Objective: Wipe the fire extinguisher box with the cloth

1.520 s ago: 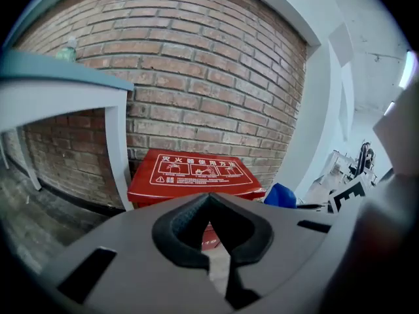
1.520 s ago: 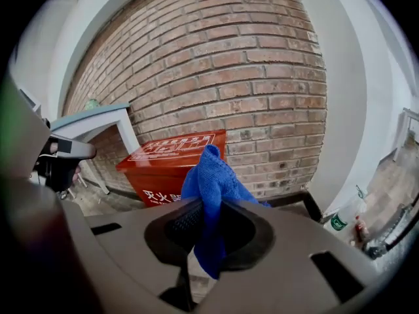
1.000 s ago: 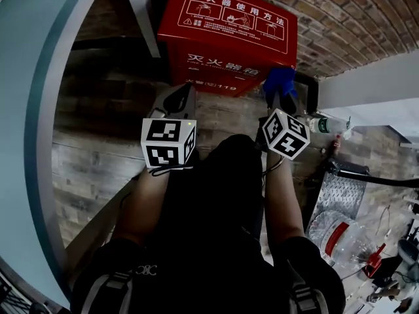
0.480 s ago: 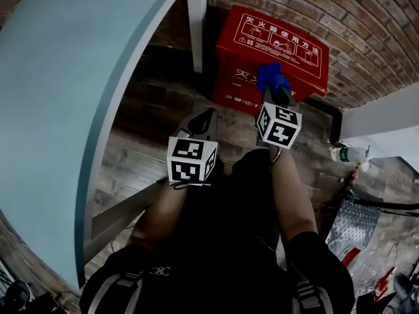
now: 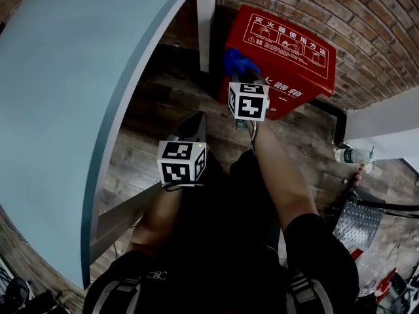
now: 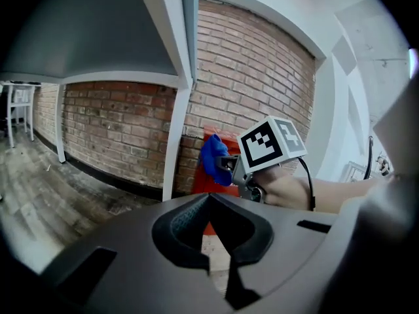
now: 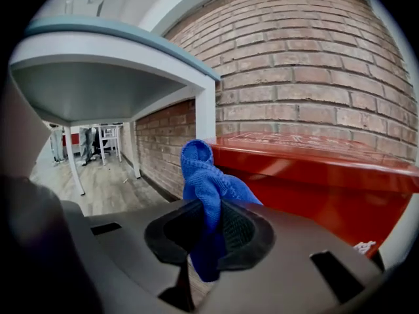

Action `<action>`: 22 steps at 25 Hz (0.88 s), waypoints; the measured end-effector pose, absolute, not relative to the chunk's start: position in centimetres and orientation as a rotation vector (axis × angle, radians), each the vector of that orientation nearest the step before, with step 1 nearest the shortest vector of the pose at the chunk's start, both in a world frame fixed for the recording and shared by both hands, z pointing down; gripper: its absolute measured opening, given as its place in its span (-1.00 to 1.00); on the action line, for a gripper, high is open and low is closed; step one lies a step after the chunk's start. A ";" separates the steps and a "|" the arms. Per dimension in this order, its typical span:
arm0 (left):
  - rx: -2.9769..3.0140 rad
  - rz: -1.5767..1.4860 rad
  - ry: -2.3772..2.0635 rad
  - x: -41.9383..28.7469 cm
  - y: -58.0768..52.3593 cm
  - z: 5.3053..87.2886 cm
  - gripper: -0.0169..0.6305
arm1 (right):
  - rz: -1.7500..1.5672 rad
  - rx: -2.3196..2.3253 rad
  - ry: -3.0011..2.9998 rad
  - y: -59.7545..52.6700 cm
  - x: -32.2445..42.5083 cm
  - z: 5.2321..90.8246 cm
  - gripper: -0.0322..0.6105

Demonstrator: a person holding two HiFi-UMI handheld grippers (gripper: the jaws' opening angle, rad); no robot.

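The red fire extinguisher box (image 5: 288,51) stands on the floor against the brick wall, white instruction print on its lid. My right gripper (image 5: 237,77) is shut on a blue cloth (image 5: 237,62), which bunches at the box's near left corner. In the right gripper view the blue cloth (image 7: 208,187) rises from between the jaws, with the red box (image 7: 314,169) just to its right. My left gripper (image 5: 194,124) hangs lower over the wooden floor, shut with nothing in it. The left gripper view shows the right gripper's marker cube (image 6: 270,144) and the cloth (image 6: 213,160) ahead.
A large pale blue tabletop (image 5: 78,97) fills the left, with a white leg (image 5: 205,18) beside the box. A plastic bottle (image 5: 351,155) lies on the floor at the right, near metal objects (image 5: 357,221). A brick wall (image 5: 366,25) runs behind the box.
My right gripper has carried the blue cloth leftward, from the box's front right to its near left corner. The head view has shifted too. The left gripper stays low.
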State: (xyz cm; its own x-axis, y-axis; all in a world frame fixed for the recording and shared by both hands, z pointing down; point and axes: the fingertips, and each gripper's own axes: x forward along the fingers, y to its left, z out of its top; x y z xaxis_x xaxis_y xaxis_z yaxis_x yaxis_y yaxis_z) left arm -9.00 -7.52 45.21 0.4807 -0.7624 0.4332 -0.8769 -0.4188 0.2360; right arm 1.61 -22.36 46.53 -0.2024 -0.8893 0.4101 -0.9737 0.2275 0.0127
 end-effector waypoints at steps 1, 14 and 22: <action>2.297 0.359 -1.363 -9.2 -7.7 45.4 -0.92 | 0.354 1.719 -2.180 -22.7 1.2 46.8 -0.71; 2.280 0.340 -1.293 -7.6 -8.9 48.6 -0.92 | 0.498 1.749 -2.147 -20.9 7.1 50.0 -0.71; 2.310 0.353 -1.220 -5.0 -8.7 49.8 -0.92 | 0.645 1.950 -2.039 -17.0 18.1 50.4 -0.71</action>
State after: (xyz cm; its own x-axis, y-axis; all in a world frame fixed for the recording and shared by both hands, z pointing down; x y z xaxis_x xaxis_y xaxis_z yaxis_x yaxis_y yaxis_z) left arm -5.03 -8.68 49.83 0.5648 -0.6957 0.4438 -0.8252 -0.4734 0.3081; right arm 18.13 -17.02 50.44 -0.0756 -0.8802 0.4686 -0.9895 0.0083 -0.1441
